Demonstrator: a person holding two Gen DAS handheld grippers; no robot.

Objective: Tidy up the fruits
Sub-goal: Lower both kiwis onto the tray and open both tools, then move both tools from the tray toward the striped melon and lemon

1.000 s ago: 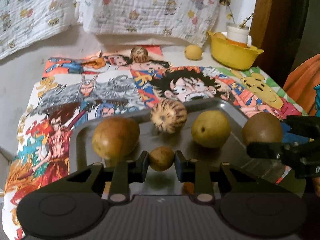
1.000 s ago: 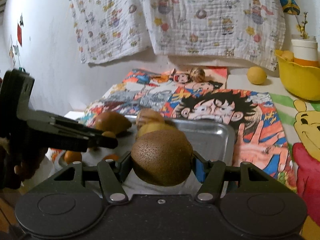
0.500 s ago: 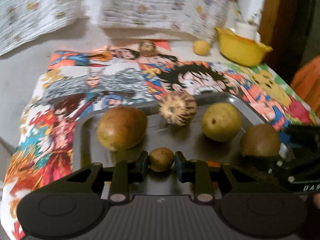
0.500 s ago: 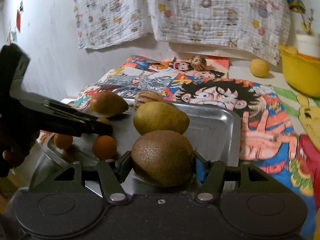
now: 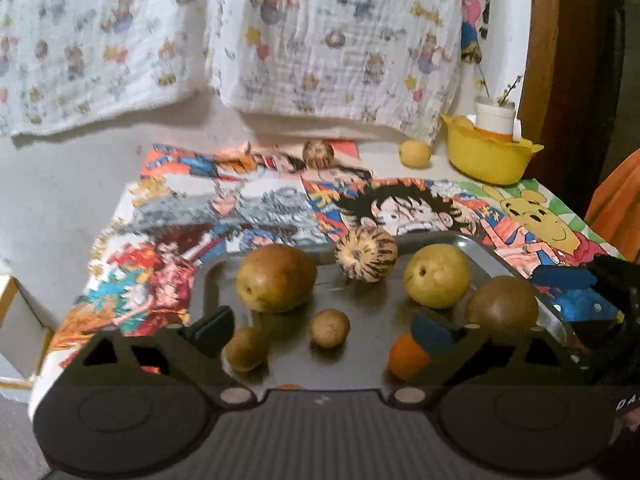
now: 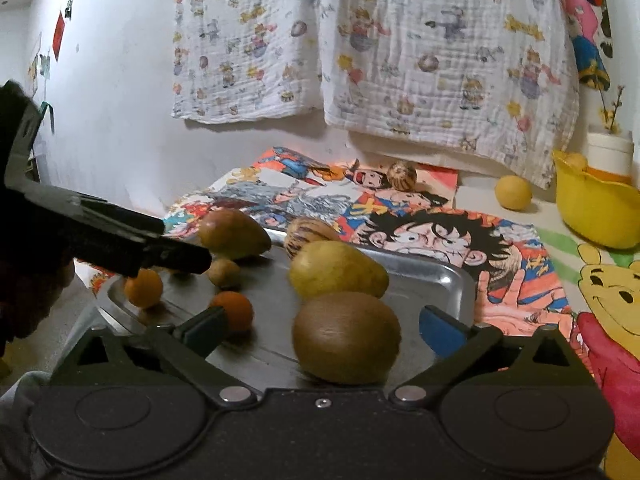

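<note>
Fingers (image 5: 208,326) of both grippers wide open, fruits released.

Both tools' jaws have just sprung wide: the left tool (image 5: 322,330) released the small brown fruit (image 5: 329,327) and the right tool (image 6: 322,330) released the kiwi (image 6: 346,337), both now resting free on the metal tray (image 6: 448,280).

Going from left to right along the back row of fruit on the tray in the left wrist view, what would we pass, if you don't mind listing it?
Brownish pear → striped melon-like fruit → yellow pear → kiwi, all resting on the metal tray.
</note>
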